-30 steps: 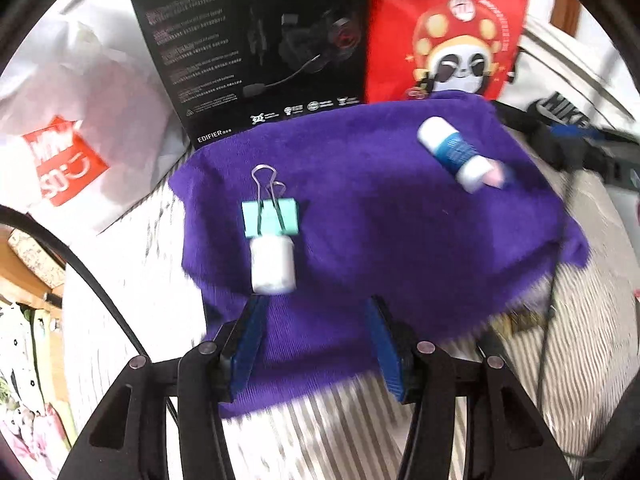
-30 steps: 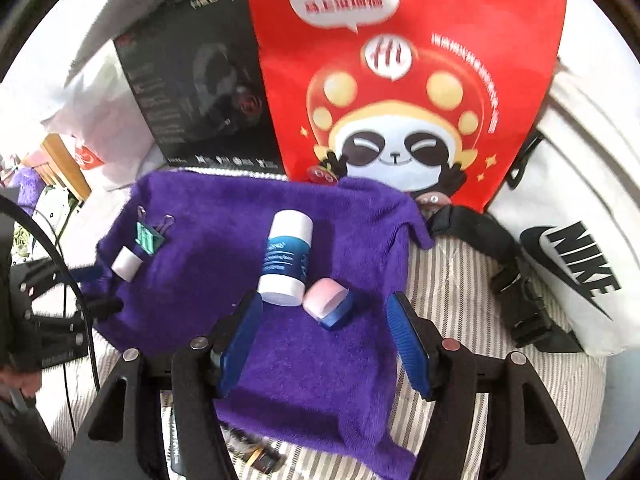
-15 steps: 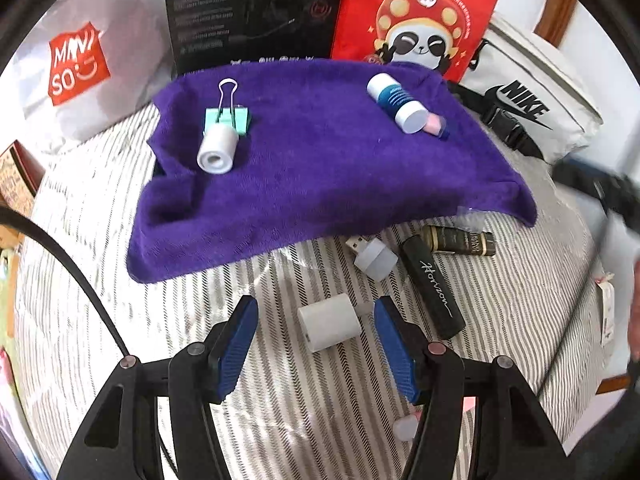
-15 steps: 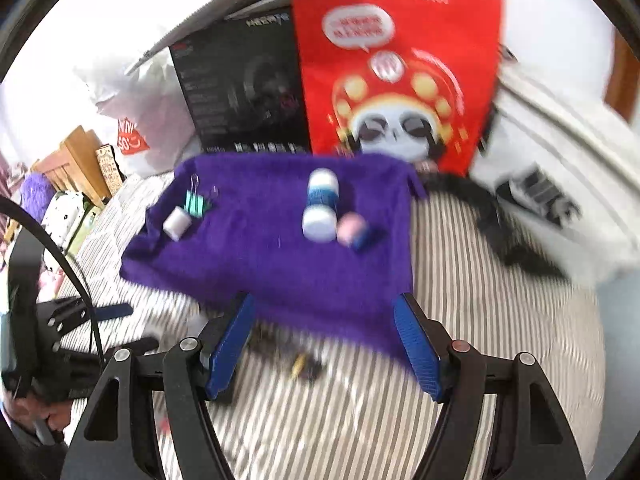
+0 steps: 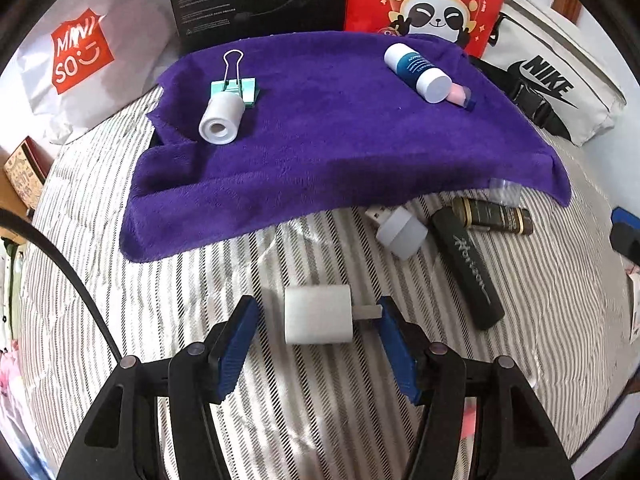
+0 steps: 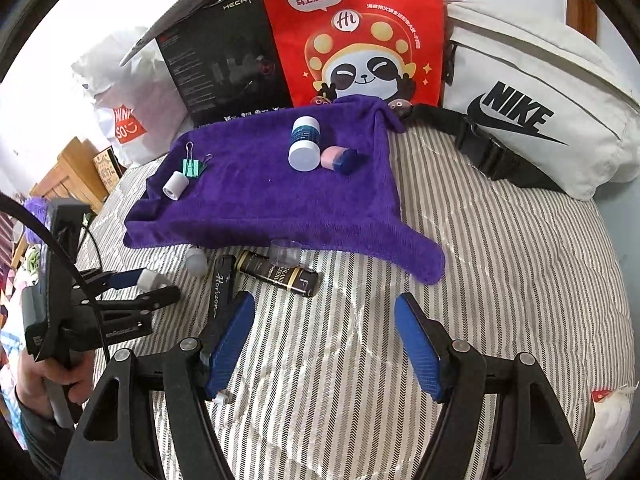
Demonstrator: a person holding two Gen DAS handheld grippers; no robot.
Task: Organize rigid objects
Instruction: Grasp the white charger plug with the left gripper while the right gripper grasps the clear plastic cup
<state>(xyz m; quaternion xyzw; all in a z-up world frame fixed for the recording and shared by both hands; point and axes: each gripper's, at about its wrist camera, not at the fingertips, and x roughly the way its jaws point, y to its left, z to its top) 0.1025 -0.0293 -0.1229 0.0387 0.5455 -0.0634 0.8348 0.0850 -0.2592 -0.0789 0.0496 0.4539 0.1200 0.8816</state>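
Left wrist view: the left gripper point(image 5: 316, 320) stands spread around a white plug point(image 5: 319, 314) on the striped bed, low in frame, pads not touching; closing on it seems the next move, then carrying it to the purple towel point(image 5: 340, 140).

Right wrist view: the right gripper point(image 6: 324, 340) is spread and empty, below the dark tubes point(image 6: 256, 276).

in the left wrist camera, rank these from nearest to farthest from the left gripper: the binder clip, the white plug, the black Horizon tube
1. White plug: between the open left gripper jaws, on the striped cover.
2. Black Horizon tube: to the right, off the cloth.
3. Binder clip: far left, on the purple cloth.
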